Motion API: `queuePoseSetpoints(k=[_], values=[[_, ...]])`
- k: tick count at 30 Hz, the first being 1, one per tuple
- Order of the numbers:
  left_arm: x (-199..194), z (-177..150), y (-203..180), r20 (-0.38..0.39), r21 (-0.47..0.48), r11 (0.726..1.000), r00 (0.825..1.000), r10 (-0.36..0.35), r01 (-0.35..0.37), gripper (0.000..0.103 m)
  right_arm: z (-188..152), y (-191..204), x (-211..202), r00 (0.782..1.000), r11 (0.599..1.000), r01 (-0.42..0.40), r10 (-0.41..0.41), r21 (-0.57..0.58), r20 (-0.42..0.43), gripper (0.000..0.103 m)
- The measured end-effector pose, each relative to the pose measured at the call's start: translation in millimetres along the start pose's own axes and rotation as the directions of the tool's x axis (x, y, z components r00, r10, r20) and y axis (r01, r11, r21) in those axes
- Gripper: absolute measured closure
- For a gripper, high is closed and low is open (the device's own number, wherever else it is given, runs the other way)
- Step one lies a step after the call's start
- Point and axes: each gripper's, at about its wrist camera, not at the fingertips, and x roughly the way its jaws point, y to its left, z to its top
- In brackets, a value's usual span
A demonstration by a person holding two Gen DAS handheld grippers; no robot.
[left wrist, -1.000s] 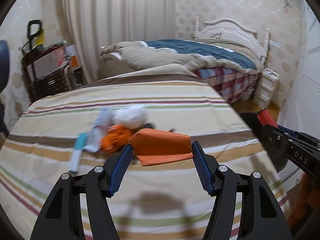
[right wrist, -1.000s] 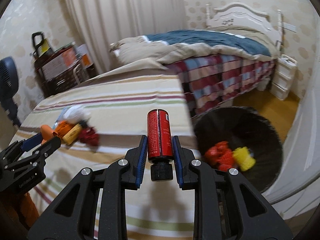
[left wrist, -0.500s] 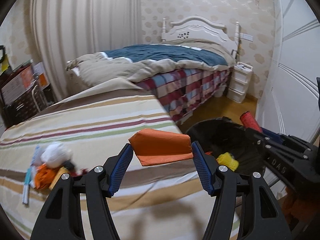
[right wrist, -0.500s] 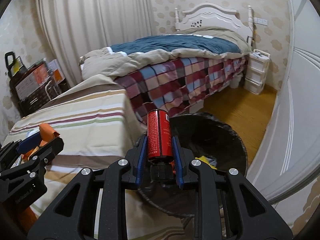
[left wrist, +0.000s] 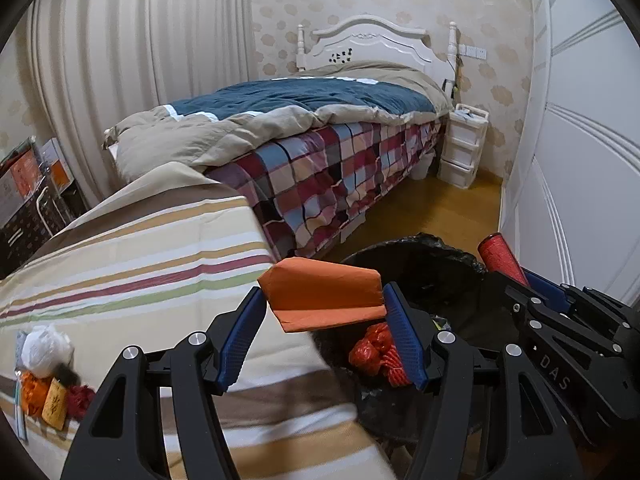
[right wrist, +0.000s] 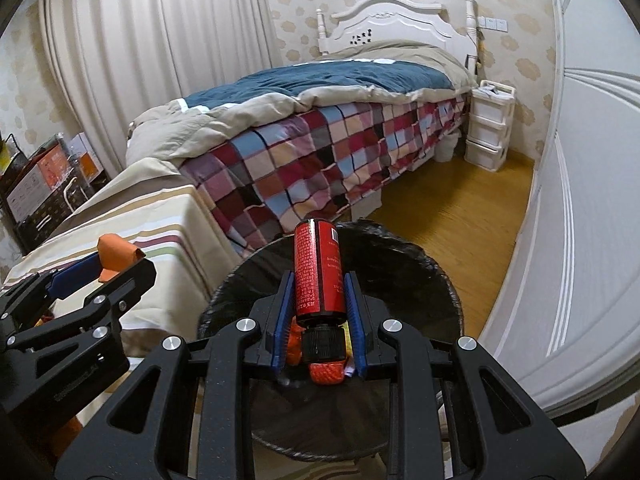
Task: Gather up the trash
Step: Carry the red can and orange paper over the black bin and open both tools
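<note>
My left gripper [left wrist: 324, 300] is shut on a folded orange paper [left wrist: 324, 294] and holds it at the table's right edge, by the rim of the black-lined trash bin [left wrist: 424, 256]. My right gripper [right wrist: 318, 280] is shut on a red bottle with a black cap [right wrist: 319, 270], held over the bin [right wrist: 420, 276]. Red and orange trash [left wrist: 378, 354] lies inside the bin. More trash [left wrist: 48, 376] lies in a pile on the striped tablecloth [left wrist: 140, 260] at the left. The left gripper with the orange paper [right wrist: 116, 256] shows at the left of the right wrist view.
A bed with a checked cover [left wrist: 332, 168] stands behind the table and the bin. A white drawer unit [left wrist: 462, 148] is by the headboard. White wardrobe doors [left wrist: 580, 160] run along the right. Boxes and a rack [left wrist: 28, 184] stand at the far left.
Both grippers have swung right from the table toward the bin, each holding its item. The trash pile has slid to the left edge of the left wrist view.
</note>
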Motion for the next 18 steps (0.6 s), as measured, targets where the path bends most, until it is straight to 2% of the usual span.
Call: queuePoseSetpoints(k=[15,17,18], values=[[31.9,2.6,-15.1,-0.067,0.031,0.999,0.998,0.012,-0.01,0.04,-0.6,-25.0,25.4,0.999,0.999,0.035,-0.033,0.038,-0.039,0.078],[31.1,3.6,-14.7,-0.064,0.024,1.0,0.998,0.016,-0.014,0.028,-1.3,-26.3,25.8,0.998,0.998,0.042,-0.04,0.042,-0.039,0.078],[29.8,3.4,-13.5,-0.058,0.017,1.0,0.998,0.018,-0.017,0.027,-1.5,-26.8,26.0,0.998,0.998,0.044,-0.043,0.043,-0.039,0.077]])
